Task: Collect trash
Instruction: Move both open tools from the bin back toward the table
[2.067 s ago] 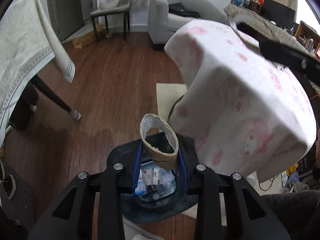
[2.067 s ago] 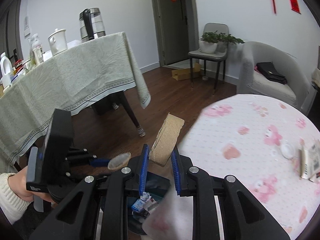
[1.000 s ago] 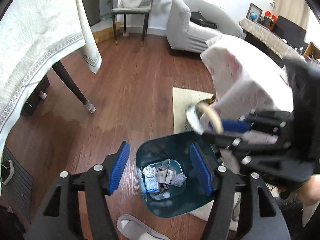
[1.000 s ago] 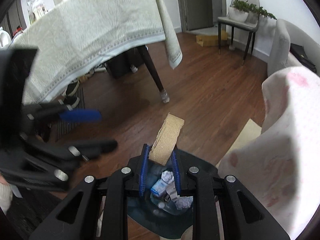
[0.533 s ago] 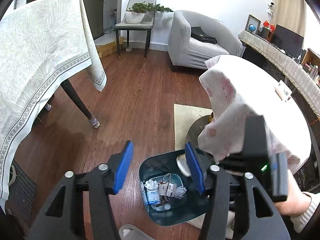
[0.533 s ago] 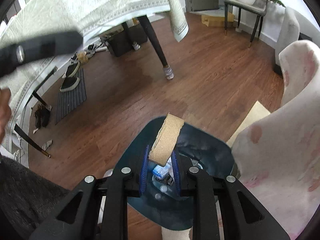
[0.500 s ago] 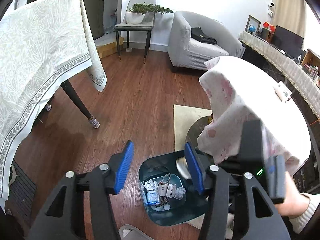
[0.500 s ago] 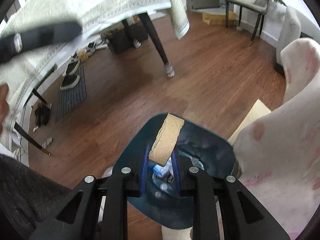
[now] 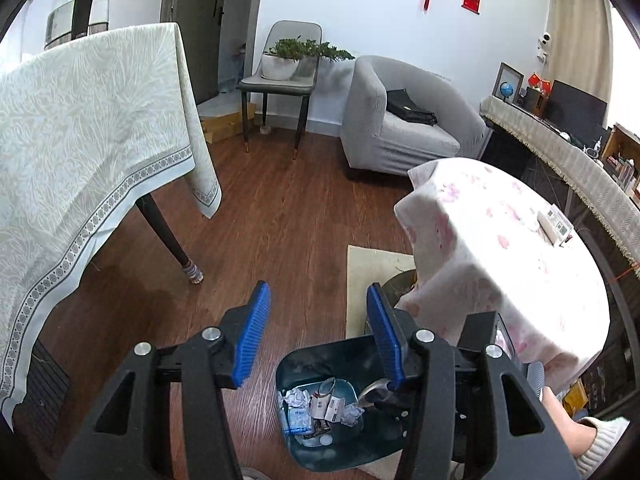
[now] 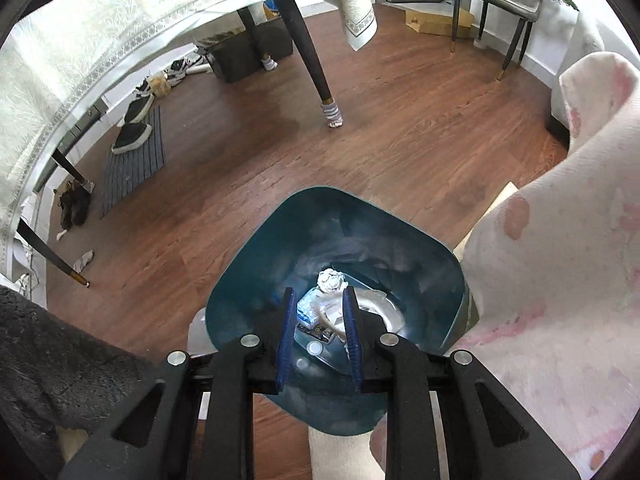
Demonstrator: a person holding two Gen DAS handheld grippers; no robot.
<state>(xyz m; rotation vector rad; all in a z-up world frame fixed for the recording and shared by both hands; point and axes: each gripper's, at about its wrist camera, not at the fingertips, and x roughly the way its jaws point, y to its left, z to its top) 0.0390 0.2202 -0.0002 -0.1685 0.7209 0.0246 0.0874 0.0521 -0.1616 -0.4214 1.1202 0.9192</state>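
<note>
A dark teal trash bin [image 10: 256, 264] stands on the wood floor, beside the pink-patterned tablecloth [image 10: 560, 280]. It holds crumpled paper [image 10: 330, 281], small cartons and a cardboard piece. My right gripper [image 10: 316, 300] hangs just above the bin's mouth with its blue pads a little apart and nothing between them. My left gripper [image 9: 316, 308] is wide open and empty, higher up, with the bin [image 9: 304, 364] below it. The trash [image 9: 316, 406] also shows in the left wrist view.
A dining table with a pale green cloth [image 9: 80, 152] and dark legs [image 10: 312, 64] stands to the left. A grey armchair [image 9: 400, 128] and a chair with a plant [image 9: 284, 68] stand at the back. Shoes and a mat [image 10: 132, 152] lie under the table.
My right gripper has let go of the cardboard piece, which has dropped into the bin. My left gripper, which released its cardboard tube earlier, has risen and tilted up.
</note>
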